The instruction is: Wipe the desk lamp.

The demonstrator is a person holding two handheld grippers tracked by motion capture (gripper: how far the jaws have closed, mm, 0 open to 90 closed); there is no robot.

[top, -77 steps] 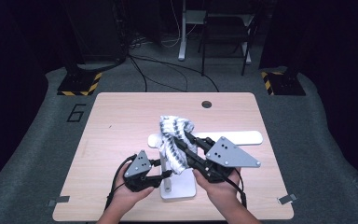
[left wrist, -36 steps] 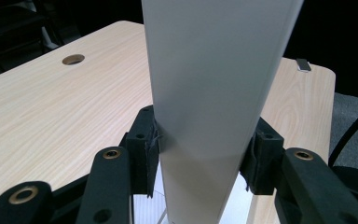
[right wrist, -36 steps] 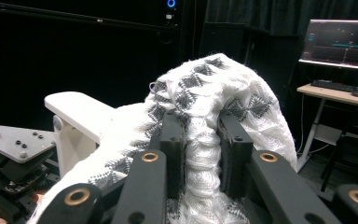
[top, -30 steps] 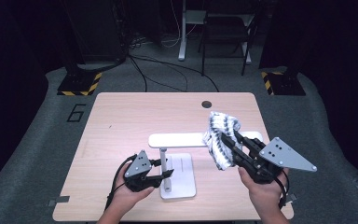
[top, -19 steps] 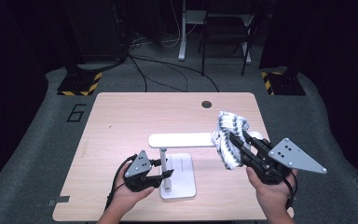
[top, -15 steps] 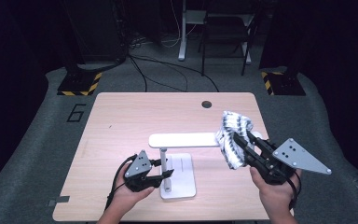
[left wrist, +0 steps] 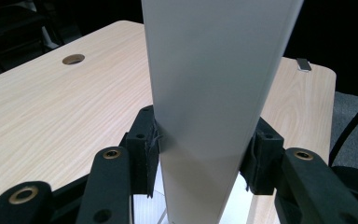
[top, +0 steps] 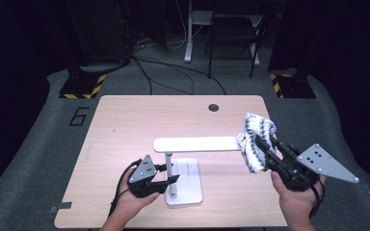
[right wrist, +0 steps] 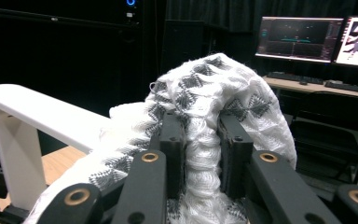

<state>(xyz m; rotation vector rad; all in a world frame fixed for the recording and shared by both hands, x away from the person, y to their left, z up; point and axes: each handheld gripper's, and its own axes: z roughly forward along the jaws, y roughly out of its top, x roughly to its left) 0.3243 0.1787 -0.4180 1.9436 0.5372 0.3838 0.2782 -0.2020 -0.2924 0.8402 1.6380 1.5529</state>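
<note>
Where the high view looks down on the wooden table (top: 125, 125), a white desk lamp (top: 183, 180) stands near the front edge: flat base, short post, long head bar running level to the right. L gripper (top: 172, 174) sits at the post w/ jaws either side of it, person's left hand (top: 130, 204) behind. R gripper (top: 265, 144) is raised over the table's right side, jaws pinching a white-and-grey patterned cloth (top: 254, 139); cloth bunches over the jaw tips and touches, or nearly touches, the far end of the lamp head. Right hand (top: 294, 202) below it. No containers on the table.

L gripper view: both pads (left wrist: 144, 149) press on the flanks of the white lamp upright (left wrist: 214, 93), partway closed, firm grip. Tabletop w/ a round cable hole (left wrist: 73, 59) behind.

R gripper view: jaws squeezed close on a thick fold of cloth (right wrist: 205, 93), rest draped over and around the fingers (right wrist: 172, 140). Lamp head (right wrist: 42, 112) off to the left, just beside the cloth. Monitors (right wrist: 300, 37) on a desk in the dark bkgd.

Vs earlier frames: cloth was draped over the lamp at table centre, both grippers close together there. Since then cloth + R gripper have gone off to the right, lamp head now bare. L gripper unmoved on the post. R gripper has drifted a bit further right in the last half sec.
</note>
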